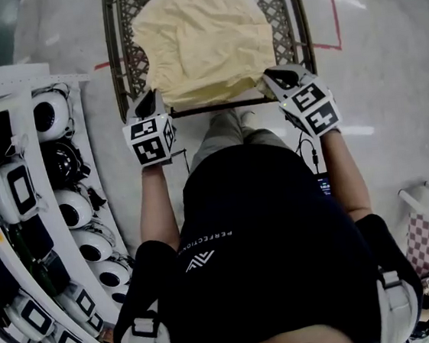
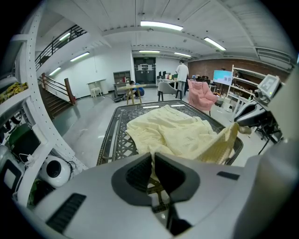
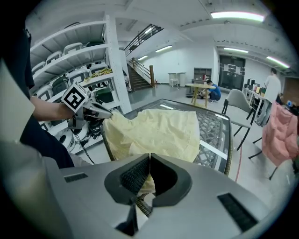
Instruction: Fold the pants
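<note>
Lattice metal forms the top of the table, a dark-rimmed, woven-pattern surface that stands on a glossy grey floor marked with a red tape line. One pair of pale yellow pants lies spread and creased on the table, covering most of its near half, with the near edge raised off the lattice at both corners. Two grippers work at that near edge. The left gripper has its jaws pressed together on the near-left corner of the pants, and the right gripper has its jaws pinched on the near-right corner, a fold of yellow cloth showing between the pads in each gripper view. To the left of the table runs one white shelving rack loaded with white and black devices. Beyond the table's far end the room is a large white hall with strip lights overhead, one staircase to the far left, one pink armchair to the far right, and two distant people, one standing and one crouched by a small wooden stand.
</note>
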`<action>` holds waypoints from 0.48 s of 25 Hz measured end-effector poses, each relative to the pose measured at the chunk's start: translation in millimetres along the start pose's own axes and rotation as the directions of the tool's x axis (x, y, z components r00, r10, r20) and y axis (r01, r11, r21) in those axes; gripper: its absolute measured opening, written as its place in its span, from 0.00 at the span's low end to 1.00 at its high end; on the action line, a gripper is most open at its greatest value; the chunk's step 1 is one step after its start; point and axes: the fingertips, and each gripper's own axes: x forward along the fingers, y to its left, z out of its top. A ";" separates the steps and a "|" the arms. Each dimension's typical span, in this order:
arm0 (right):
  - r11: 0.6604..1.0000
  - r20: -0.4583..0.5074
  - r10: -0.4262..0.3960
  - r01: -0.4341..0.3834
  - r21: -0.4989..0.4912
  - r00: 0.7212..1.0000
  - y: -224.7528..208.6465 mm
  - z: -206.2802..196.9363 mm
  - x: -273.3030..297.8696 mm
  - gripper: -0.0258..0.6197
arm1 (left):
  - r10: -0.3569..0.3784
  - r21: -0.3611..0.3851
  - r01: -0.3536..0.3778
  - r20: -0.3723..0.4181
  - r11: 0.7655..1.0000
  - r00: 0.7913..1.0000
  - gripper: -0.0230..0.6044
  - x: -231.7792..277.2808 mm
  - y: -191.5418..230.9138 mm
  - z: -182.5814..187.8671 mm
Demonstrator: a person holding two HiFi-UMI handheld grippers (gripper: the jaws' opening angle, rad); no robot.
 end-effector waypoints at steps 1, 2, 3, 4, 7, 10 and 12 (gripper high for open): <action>1.000 0.001 -0.005 0.005 -0.004 1.000 -5.1 6.0 1.5 0.10 | -0.001 -0.001 0.001 -0.001 1.000 1.000 0.08 2.8 1.6 4.3; 1.000 0.003 -0.009 0.009 -0.006 1.000 -10.1 11.8 3.2 0.10 | -0.003 -0.001 0.003 -0.002 1.000 1.000 0.08 5.6 3.0 8.2; 1.000 0.004 -0.012 0.012 -0.008 1.000 -14.9 17.5 5.3 0.10 | -0.005 -0.001 0.005 -0.005 1.000 1.000 0.08 8.6 4.4 11.8; 1.000 0.004 -0.015 0.015 -0.011 1.000 -19.9 23.3 7.9 0.10 | -0.007 0.000 0.007 -0.008 1.000 1.000 0.08 11.8 6.0 15.4; 0.999 0.006 -0.023 0.024 -0.028 1.000 -36.4 41.7 17.5 0.10 | -0.010 0.000 0.010 -0.015 1.000 1.000 0.08 22.7 11.9 27.0; 0.999 0.009 -0.032 0.033 -0.041 0.999 -51.4 59.0 25.7 0.10 | -0.013 -0.005 0.013 -0.015 1.000 1.000 0.08 30.3 17.7 39.2; 0.998 0.009 -0.038 0.039 -0.048 0.999 -61.2 68.7 31.3 0.10 | -0.016 -0.007 0.016 -0.015 1.000 1.000 0.08 35.2 20.8 46.4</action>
